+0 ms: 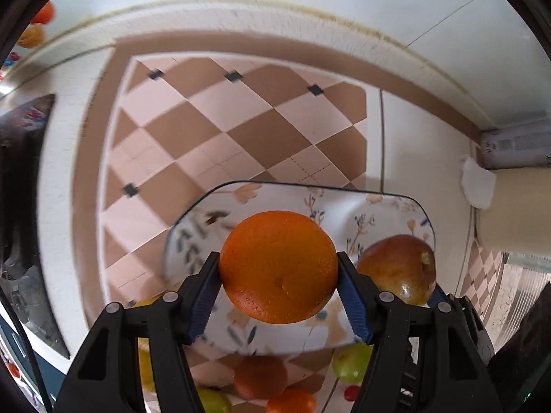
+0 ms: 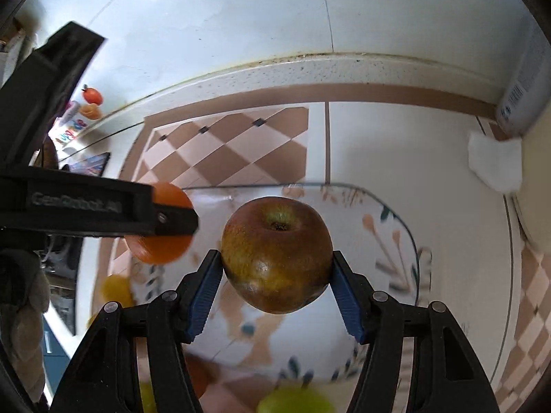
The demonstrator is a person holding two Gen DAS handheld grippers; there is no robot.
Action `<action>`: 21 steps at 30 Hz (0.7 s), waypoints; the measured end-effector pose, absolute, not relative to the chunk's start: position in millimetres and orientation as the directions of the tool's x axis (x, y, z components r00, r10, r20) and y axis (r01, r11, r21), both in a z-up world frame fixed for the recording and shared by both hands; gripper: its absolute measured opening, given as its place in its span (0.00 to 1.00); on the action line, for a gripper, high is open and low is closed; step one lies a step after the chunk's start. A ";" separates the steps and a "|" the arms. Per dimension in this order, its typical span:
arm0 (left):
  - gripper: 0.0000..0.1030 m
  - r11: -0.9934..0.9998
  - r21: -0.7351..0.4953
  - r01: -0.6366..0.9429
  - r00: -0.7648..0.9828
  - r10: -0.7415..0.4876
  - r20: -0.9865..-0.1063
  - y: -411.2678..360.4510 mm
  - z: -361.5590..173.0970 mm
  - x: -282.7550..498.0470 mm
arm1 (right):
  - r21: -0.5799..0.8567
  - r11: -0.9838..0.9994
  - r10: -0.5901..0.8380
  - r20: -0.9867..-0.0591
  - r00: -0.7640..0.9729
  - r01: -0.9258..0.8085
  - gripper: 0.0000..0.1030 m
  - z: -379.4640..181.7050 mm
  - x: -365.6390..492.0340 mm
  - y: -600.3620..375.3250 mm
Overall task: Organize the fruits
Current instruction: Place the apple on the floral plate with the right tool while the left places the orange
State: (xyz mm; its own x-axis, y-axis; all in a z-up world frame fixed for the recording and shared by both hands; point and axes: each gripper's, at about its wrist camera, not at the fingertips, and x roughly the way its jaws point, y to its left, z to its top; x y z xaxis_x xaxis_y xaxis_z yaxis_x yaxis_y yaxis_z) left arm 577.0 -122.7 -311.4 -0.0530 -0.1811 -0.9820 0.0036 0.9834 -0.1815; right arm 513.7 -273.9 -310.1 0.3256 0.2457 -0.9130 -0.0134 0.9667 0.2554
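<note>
Two claws clench fruit: left claw (image 1: 279, 272) grips orange (image 1: 278, 266), right claw (image 2: 277, 265) grips apple (image 2: 277, 254).

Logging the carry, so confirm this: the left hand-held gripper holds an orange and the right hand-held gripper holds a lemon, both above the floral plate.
Wrong on one count: the right hand-held gripper holds a reddish-brown apple, not a lemon, as the right wrist view shows. The left hand-held gripper does hold the orange, both above the floral plate.
</note>
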 end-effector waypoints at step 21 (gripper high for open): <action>0.88 0.994 -0.104 0.039 -0.011 -0.103 -0.995 -133.5 -312.1 566.0 | 0.191 0.980 0.172 -0.953 0.248 0.058 0.91 -317.5 511.5 -292.3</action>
